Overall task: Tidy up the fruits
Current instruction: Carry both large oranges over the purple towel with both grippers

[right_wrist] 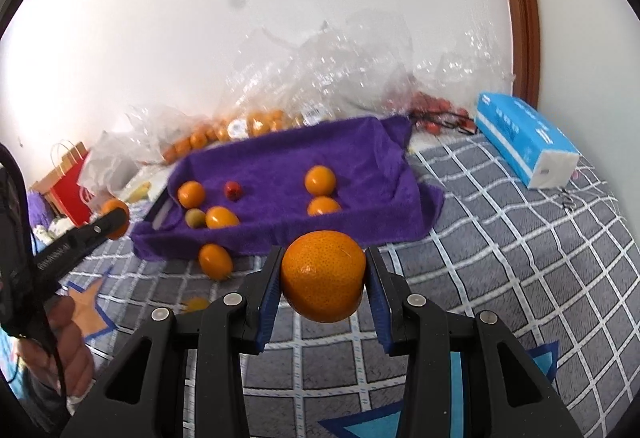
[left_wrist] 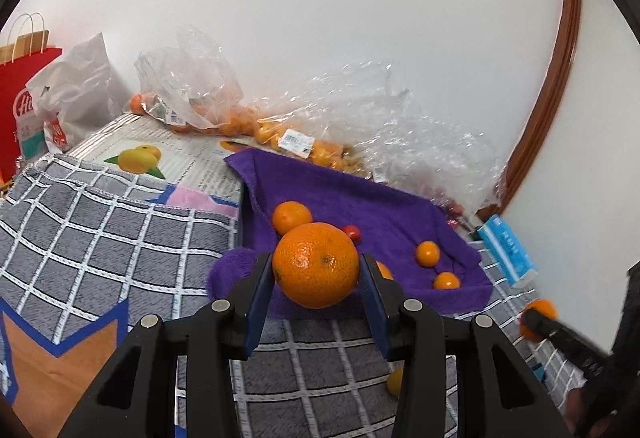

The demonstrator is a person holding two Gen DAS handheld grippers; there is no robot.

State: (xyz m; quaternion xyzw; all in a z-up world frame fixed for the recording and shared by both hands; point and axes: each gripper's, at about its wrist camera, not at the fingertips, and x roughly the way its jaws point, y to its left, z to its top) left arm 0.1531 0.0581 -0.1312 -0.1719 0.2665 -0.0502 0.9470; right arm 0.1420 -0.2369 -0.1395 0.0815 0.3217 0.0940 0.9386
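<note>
Currently, the left gripper [left_wrist: 318, 270] clamps an orange [left_wrist: 316, 264] between both pads, held above the near edge of the purple towel [left_wrist: 360, 198]. The right gripper [right_wrist: 323, 280] likewise clamps a second orange [right_wrist: 324, 276] above the checked cloth [right_wrist: 500, 258], just short of the towel. Small oranges [right_wrist: 320, 180] and one red fruit [right_wrist: 233, 190] lie on the towel-lined tray. One oval fruit [right_wrist: 216, 261] rests on the cloth beside it.

Right claw [right_wrist: 324, 278] grips an orange [right_wrist: 323, 275] — above checked cloth [right_wrist: 500, 238] (grey).
</note>
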